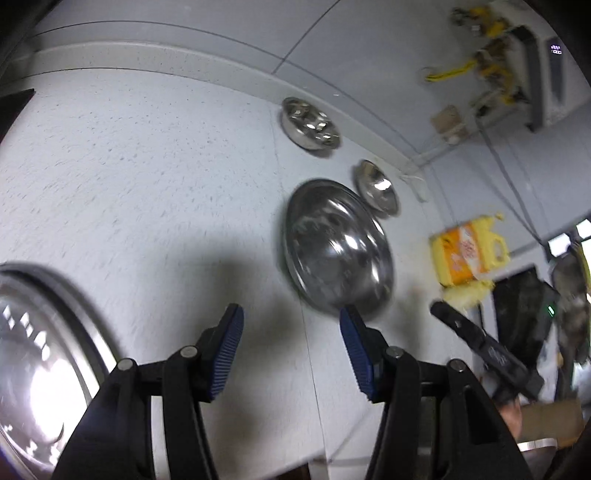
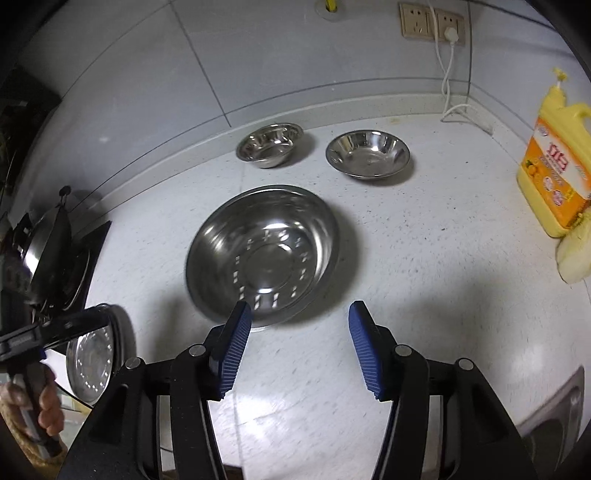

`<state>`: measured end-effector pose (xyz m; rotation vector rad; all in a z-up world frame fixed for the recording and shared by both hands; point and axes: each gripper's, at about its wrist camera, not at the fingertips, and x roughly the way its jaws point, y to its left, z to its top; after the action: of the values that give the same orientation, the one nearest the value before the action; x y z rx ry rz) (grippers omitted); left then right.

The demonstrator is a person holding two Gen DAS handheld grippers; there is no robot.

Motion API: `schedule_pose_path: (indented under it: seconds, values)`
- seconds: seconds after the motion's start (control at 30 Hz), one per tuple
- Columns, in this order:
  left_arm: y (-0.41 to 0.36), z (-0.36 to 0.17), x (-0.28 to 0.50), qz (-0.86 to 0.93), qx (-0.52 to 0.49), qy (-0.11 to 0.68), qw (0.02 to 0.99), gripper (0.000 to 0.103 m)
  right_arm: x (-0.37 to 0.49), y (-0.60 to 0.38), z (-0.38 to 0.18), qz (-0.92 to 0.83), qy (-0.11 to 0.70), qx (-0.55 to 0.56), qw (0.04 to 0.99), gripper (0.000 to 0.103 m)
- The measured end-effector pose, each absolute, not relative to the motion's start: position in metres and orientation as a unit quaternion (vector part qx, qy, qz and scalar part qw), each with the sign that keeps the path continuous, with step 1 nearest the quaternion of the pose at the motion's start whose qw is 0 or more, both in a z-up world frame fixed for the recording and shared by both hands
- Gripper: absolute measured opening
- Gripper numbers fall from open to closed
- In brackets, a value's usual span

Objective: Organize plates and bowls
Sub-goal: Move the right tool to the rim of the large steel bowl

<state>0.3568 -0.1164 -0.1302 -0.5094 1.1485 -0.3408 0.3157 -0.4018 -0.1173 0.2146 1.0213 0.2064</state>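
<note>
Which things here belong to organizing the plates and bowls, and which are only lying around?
Job: large shallow steel basin; small deep steel bowl; wide steel bowl; steel plate.
Lying about: yellow detergent jug; pale sponge; white plug.

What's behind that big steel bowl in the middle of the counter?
Behind the big steel bowl sit two smaller steel bowls, side by side and apart, near the tiled wall. All three look empty; what's underneath them is hidden.

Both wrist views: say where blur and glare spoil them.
Left wrist view: motion-smeared throughout, with the plate at lower left blown out by glare. Right wrist view: mostly sharp, the big bowl slightly smeared, a bright reflection on the counter between the jaws.
</note>
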Motion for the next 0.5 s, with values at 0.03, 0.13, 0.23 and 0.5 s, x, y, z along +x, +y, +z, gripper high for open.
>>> schedule_pose_path:
  seconds: [0.03,0.13,0.23,0.5]
  values:
    - [-0.122,-0.136,0.365,-0.151,-0.237,0.539,0.794,0.053,0.324,-0.406,-0.123,0.102,0.491,0.105,0.859,0.050]
    - [-0.135,-0.153,0.392,-0.115,-0.224,0.548,0.798,0.053,0.345,-0.415,-0.141,0.110,0.505,0.105,0.850,0.050]
    - [-0.143,-0.167,0.411,-0.100,-0.220,0.558,0.794,0.053,0.367,-0.420,-0.156,0.123,0.514,0.107,0.842,0.050]
    - [-0.174,-0.193,0.446,-0.105,-0.186,0.575,0.790,0.039,0.409,-0.413,-0.190,0.151,0.545,0.096,0.819,0.049]
